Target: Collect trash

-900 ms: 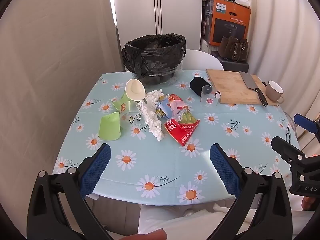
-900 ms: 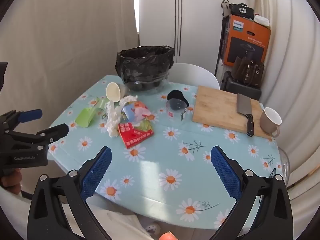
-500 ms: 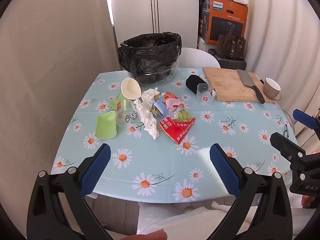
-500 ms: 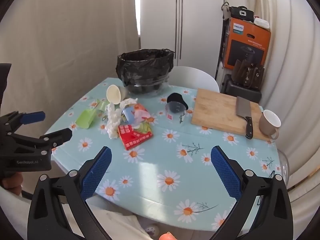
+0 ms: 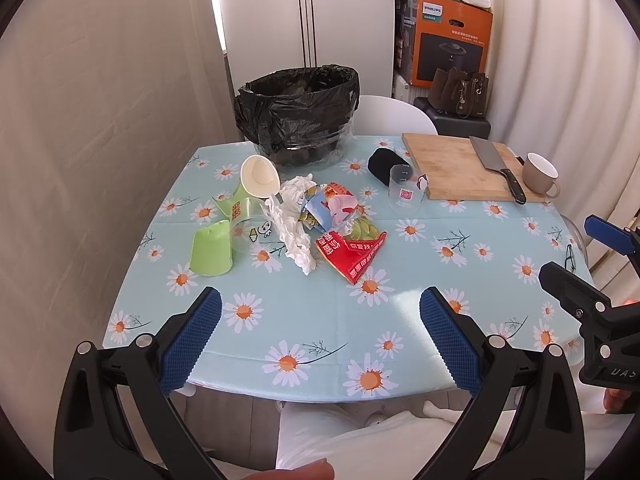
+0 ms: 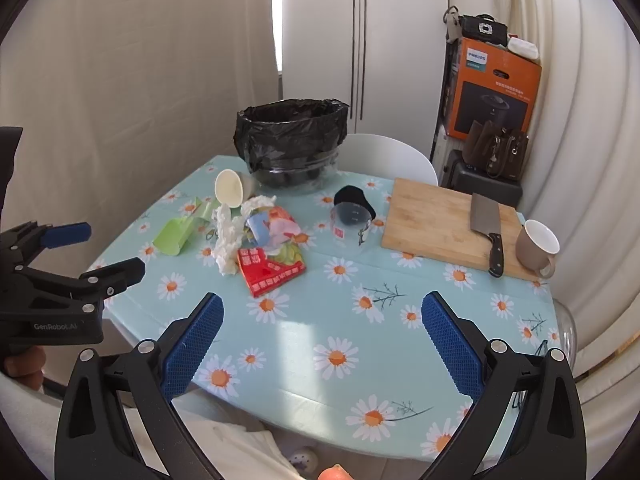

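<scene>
A pale blue tablecloth [image 5: 320,320] is showing white daisies with orange centres. A black bin bag [image 5: 296,108] is lining the bin, a lime-green cup [image 5: 211,249] is lying beside a red wrapper [image 5: 350,252], and blue gripper pads [image 5: 192,340] are glinting.

The table [image 5: 400,320] wears a glossy, smooth daisy-print cover (it throws back window glare). The bin liner [image 5: 296,108] is thin, shiny black plastic, the tissue [image 5: 294,228] crumpled matt paper. The cutting board [image 5: 460,172] is matt wood, the cleaver [image 5: 486,154] dull metal.
</scene>
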Motion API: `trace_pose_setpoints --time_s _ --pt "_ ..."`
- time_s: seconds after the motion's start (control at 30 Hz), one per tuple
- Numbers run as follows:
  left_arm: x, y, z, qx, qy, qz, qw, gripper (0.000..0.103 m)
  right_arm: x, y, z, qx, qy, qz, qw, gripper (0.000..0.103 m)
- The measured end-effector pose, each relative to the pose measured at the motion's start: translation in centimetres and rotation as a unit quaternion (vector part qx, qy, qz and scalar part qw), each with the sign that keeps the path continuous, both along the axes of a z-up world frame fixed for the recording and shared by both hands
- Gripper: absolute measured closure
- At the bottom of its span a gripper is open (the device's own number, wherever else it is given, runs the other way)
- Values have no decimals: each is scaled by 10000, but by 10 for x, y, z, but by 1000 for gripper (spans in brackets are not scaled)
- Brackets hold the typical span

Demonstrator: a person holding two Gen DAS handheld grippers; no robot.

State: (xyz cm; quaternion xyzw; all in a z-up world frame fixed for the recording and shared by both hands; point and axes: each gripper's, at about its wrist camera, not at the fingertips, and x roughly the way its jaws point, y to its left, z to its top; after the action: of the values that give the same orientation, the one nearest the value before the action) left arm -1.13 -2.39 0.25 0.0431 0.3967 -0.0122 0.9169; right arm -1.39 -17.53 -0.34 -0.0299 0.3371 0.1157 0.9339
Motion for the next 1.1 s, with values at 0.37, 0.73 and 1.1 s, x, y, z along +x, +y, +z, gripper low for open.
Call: trace_pose_setpoints --time_s 0.37,0.73,1.1 --pt "-4 12 0 -36 -17 45 10000 6 -6 3 2 -20 -40 96 9999 8" --pt "-6 14 -1 -39 -11 47 10000 6 -8 5 1 -56 -57 109 9999 8" --pt "-8 15 -4 -54 12 44 10000 6 -9 6 1 -75 -65 146 9998 8"
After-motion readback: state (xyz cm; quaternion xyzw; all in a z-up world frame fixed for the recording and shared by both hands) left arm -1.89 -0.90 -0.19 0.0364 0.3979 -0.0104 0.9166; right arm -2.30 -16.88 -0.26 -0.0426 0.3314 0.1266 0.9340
